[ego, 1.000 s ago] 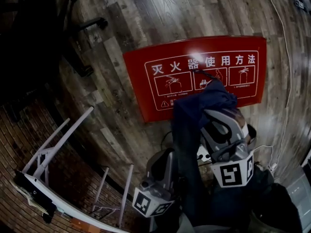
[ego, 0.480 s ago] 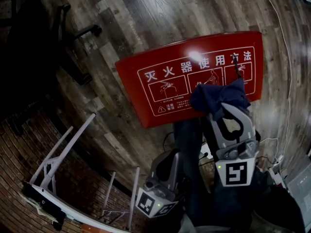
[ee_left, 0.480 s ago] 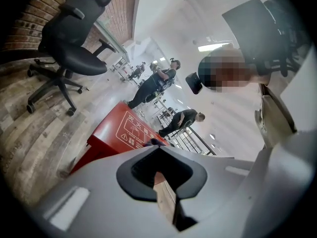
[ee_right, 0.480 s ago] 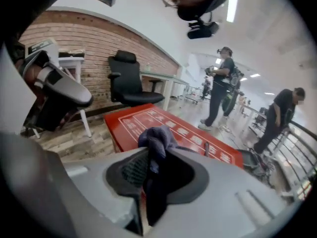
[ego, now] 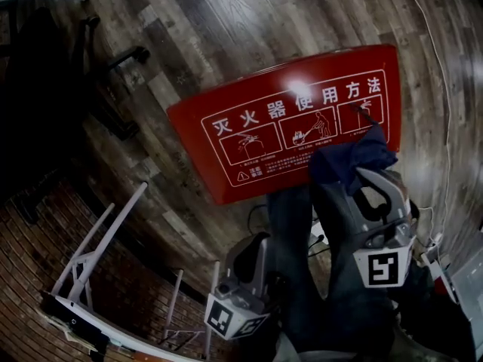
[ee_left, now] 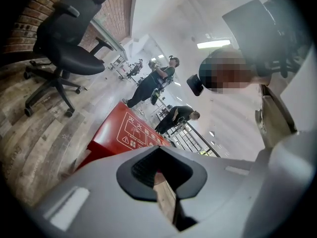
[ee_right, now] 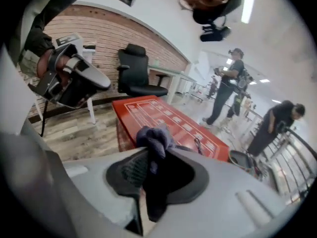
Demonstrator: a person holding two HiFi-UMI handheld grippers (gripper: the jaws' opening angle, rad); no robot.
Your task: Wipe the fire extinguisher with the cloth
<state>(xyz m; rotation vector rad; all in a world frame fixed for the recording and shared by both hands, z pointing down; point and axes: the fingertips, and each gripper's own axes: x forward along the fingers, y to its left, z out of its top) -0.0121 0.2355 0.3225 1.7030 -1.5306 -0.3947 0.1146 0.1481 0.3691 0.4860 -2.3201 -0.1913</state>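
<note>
A red fire extinguisher box (ego: 290,119) with white usage pictures on its lid lies on the wooden floor. My right gripper (ego: 367,173) is shut on a dark blue cloth (ego: 349,159), and the bunched cloth rests at the lid's right near edge. In the right gripper view the cloth (ee_right: 154,139) sticks out between the jaws over the red box (ee_right: 171,117). My left gripper (ego: 253,256) hangs low, short of the box, jaws close together with nothing in them. The left gripper view shows the box (ee_left: 124,133) ahead.
A black office chair (ee_left: 67,41) stands to the left, its base (ego: 124,55) by the brick wall. A white metal frame (ego: 94,240) leans at the lower left. A white cable (ego: 445,119) runs along the right. People (ee_right: 229,83) stand farther back.
My right gripper has slid the cloth to the right along the red lid, from the middle pictures to its right end. The left gripper has hardly moved.
</note>
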